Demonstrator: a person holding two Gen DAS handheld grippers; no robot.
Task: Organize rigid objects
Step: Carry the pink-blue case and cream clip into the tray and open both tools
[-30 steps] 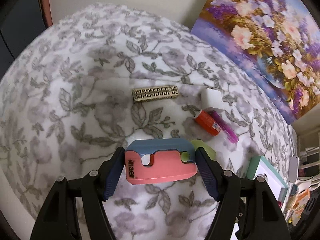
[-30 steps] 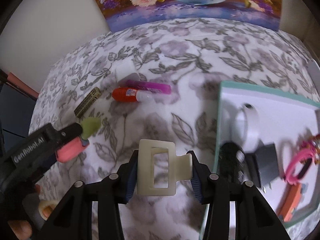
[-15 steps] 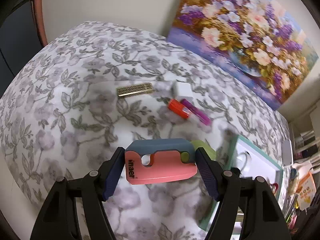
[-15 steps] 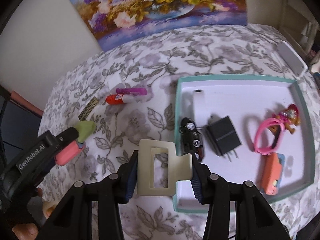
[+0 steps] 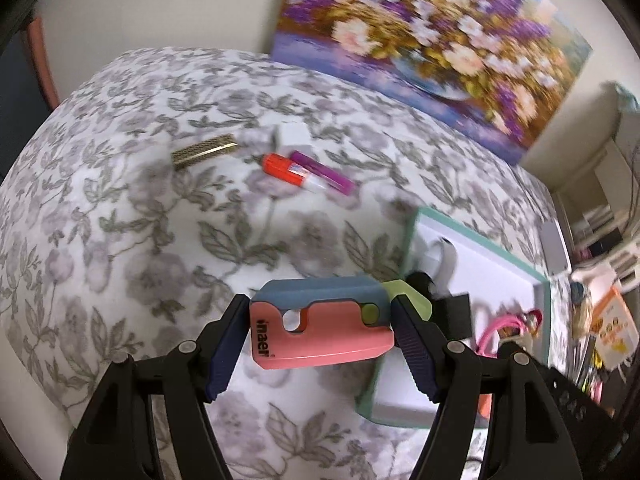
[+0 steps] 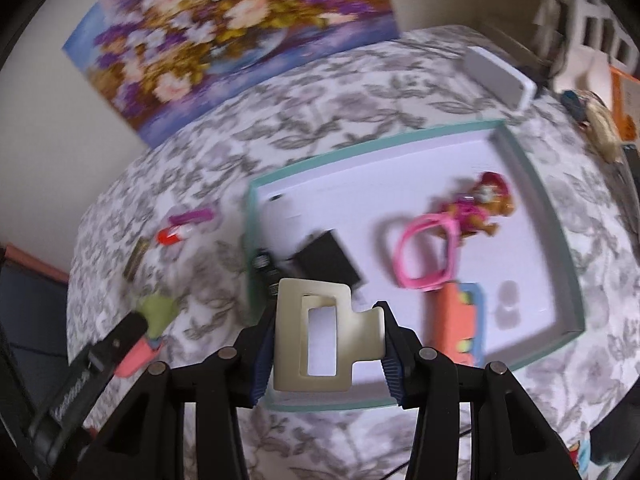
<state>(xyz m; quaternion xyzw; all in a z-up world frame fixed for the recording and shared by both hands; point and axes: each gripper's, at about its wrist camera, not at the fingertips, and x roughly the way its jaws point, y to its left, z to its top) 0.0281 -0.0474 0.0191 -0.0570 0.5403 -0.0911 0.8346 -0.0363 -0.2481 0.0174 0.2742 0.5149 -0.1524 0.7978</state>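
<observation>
Cream hair clip (image 6: 320,334) is clamped in my right gripper (image 6: 324,344) above the teal tray's (image 6: 560,240) near edge. My left gripper (image 5: 320,330) grips the pink-and-blue cutter (image 5: 320,328) just left of that tray.

Home room, floral tablecloth (image 5: 120,216), flower painting (image 5: 432,40) against wall

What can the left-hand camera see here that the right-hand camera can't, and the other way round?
Only the left wrist view shows the left gripper clamping the pink-and-blue utility knife face-on. Only the right wrist view shows the right gripper clamping the cream hair claw clip and the toy figure. Both show the teal tray, the pink bracelet, the orange glue stick and the flower painting.
</observation>
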